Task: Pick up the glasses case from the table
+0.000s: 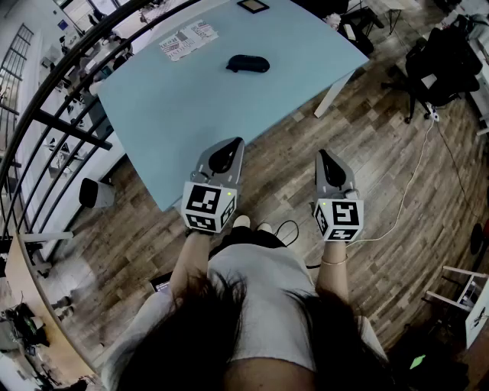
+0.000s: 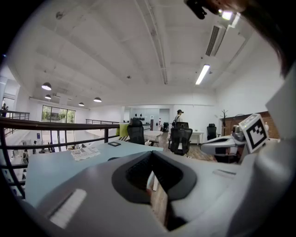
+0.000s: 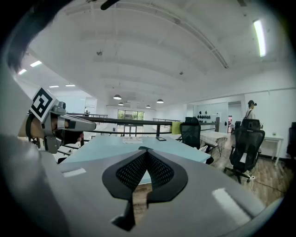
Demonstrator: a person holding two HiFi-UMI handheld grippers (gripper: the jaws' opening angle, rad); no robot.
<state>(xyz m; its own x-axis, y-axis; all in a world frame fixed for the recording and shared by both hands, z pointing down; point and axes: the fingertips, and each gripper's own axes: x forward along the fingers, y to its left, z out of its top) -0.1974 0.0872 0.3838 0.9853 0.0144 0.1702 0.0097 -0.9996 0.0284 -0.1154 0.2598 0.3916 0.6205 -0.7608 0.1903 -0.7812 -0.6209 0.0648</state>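
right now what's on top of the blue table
A dark glasses case lies on the table. Printed papers and a small dark-framed square lie farther back, all apart. The case covers whatever is inside it.

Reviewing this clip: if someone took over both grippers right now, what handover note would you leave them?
Left gripper: jaws together, nothing between them, held in the air at the near corner of the table.
Right gripper: shut, empty, over the wooden floor, short of the table.
Glasses case: dark, lying on the light blue table toward its far side, near some printed papers. Neither gripper is near it.
Done: nothing yet; the case is not picked up.
Left: move closer, open one gripper, close it on the case and lift it off the table.
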